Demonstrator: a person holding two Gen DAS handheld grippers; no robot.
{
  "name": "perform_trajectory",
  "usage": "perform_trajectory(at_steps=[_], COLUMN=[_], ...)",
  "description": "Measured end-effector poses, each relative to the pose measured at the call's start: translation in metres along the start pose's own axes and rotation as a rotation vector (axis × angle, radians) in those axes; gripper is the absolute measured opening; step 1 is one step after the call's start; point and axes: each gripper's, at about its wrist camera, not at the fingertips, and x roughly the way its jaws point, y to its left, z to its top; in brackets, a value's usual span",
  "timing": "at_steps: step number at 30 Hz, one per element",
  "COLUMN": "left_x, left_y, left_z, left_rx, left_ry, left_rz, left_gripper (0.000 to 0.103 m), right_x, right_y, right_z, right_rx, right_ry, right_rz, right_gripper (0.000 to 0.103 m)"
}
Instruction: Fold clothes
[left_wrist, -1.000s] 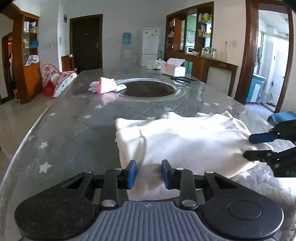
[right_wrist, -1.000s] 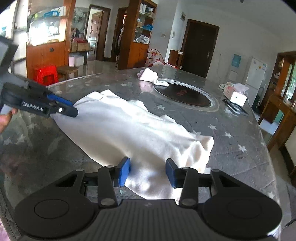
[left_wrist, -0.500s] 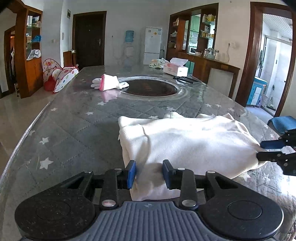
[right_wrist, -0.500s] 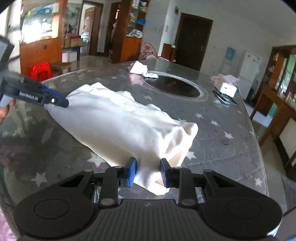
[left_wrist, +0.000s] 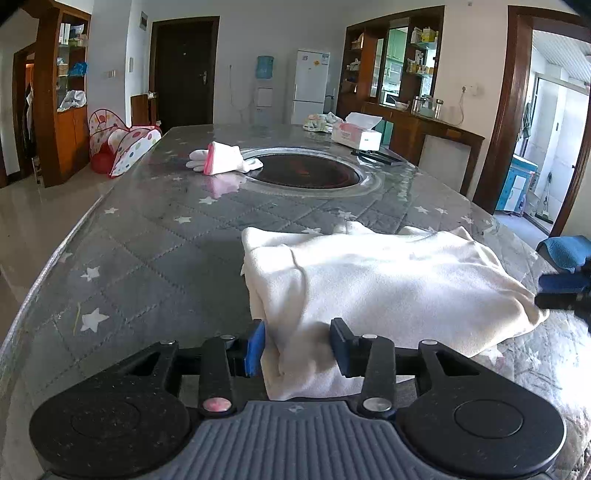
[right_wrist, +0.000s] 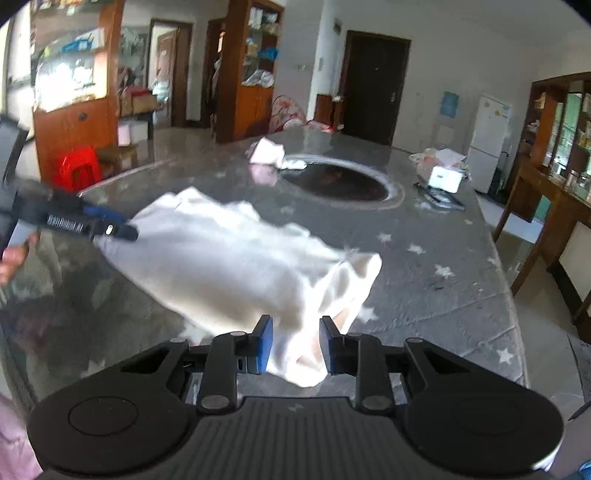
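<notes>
A cream-white garment (left_wrist: 388, 280) lies folded on the grey star-patterned table (left_wrist: 155, 258). My left gripper (left_wrist: 297, 347) has its jaws around the garment's near corner, with cloth between the blue pads. My right gripper (right_wrist: 293, 345) holds the garment's other end (right_wrist: 229, 266), cloth bunched between its pads and lifted slightly off the table. The right gripper shows at the far right of the left wrist view (left_wrist: 563, 291). The left gripper shows at the left of the right wrist view (right_wrist: 110, 229).
A round dark inset (left_wrist: 306, 173) sits mid-table, with white gloves and a pink item (left_wrist: 218, 162) beside it. A tissue box (left_wrist: 356, 134) and a black tool (left_wrist: 376, 155) lie at the far right. The table edge curves close on the left.
My right gripper has closed on the garment's end and lifted it, bunching the cloth. My left gripper has stayed at the near corner, jaws little changed.
</notes>
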Motion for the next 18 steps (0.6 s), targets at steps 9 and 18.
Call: perform_trajectory(at_steps=[9, 18], left_x=[-0.004, -0.015], left_y=[0.004, 0.002], left_z=[0.004, 0.009], left_rx=[-0.039, -0.049], left_ry=[0.017, 0.039], left_rz=[-0.011, 0.006], left_gripper=[0.049, 0.072], right_x=[0.002, -0.006], right_y=[0.000, 0.015], right_z=[0.000, 0.019], right_rx=[-0.017, -0.060], right_ry=[0.000, -0.027], right_rz=[-0.032, 0.012], right_gripper=[0.030, 0.056])
